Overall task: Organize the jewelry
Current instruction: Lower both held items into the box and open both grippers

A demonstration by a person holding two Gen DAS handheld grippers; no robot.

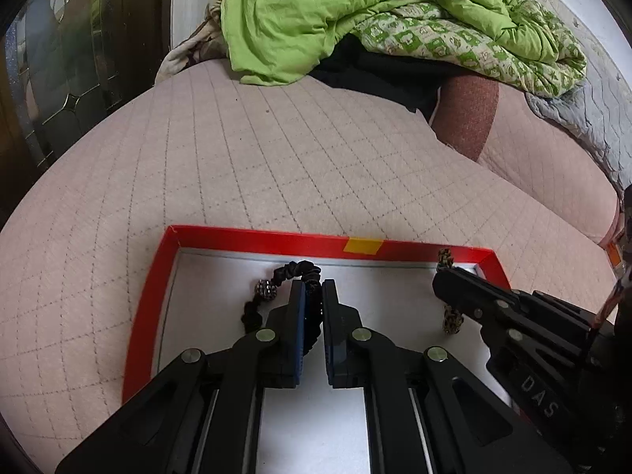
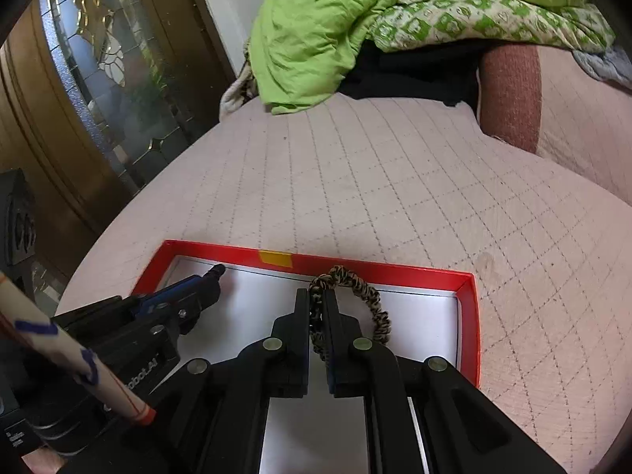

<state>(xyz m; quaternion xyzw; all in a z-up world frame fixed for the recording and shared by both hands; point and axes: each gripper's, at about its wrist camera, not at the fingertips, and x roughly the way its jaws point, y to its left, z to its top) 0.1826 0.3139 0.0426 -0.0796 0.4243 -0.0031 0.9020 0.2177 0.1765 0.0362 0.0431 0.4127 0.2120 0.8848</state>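
A shallow red box (image 1: 252, 239) with a white floor lies on the quilted pink bed; it also shows in the right wrist view (image 2: 418, 272). My left gripper (image 1: 314, 290) is shut on a black scrunchie band (image 1: 292, 270) with a small beaded charm (image 1: 265, 289), held over the left part of the box. My right gripper (image 2: 317, 296) is shut on a leopard-print scrunchie band (image 2: 357, 288) over the right part of the box. The right gripper also shows in the left wrist view (image 1: 448, 276), with the leopard band (image 1: 450, 318) hanging from it.
A green duvet (image 1: 355, 12) and patterned quilt are piled at the far end of the bed. A brown-pink cushion (image 1: 468, 114) lies at the right. A wooden door with leaded glass (image 2: 98, 79) stands at the left. A yellow tape patch (image 1: 363, 245) marks the box's far wall.
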